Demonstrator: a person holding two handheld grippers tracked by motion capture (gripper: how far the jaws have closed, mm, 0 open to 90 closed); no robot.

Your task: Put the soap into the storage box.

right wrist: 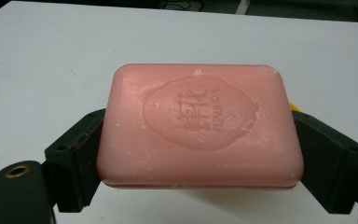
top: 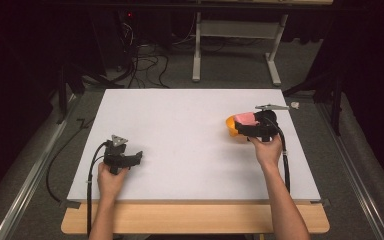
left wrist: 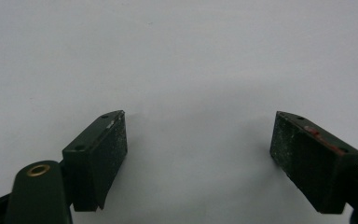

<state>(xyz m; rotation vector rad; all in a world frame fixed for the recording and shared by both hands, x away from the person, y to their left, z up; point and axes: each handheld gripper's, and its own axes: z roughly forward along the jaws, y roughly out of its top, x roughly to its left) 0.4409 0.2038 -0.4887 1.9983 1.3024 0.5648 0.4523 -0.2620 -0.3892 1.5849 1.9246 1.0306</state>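
A pink bar of soap (right wrist: 199, 126) with an embossed oval stamp lies flat between the two black jaws of my right gripper (right wrist: 200, 156), which is shut on its short ends. In the high view the soap (top: 245, 119) is held over an orange dish (top: 232, 128) at the right of the white board; whether it touches the dish I cannot tell. A sliver of the yellow-orange dish (right wrist: 295, 107) peeks past the soap's right edge. My left gripper (top: 138, 157) rests at the front left of the board, and its jaws stand wide apart over bare white surface, left gripper (left wrist: 198, 140) open.
The white board (top: 180, 135) lies on a wooden table (top: 195, 220). A small white object (top: 295, 105) sits off the board's far right corner. Cables (top: 145, 65) and a metal stand (top: 235, 45) are on the floor beyond the table.
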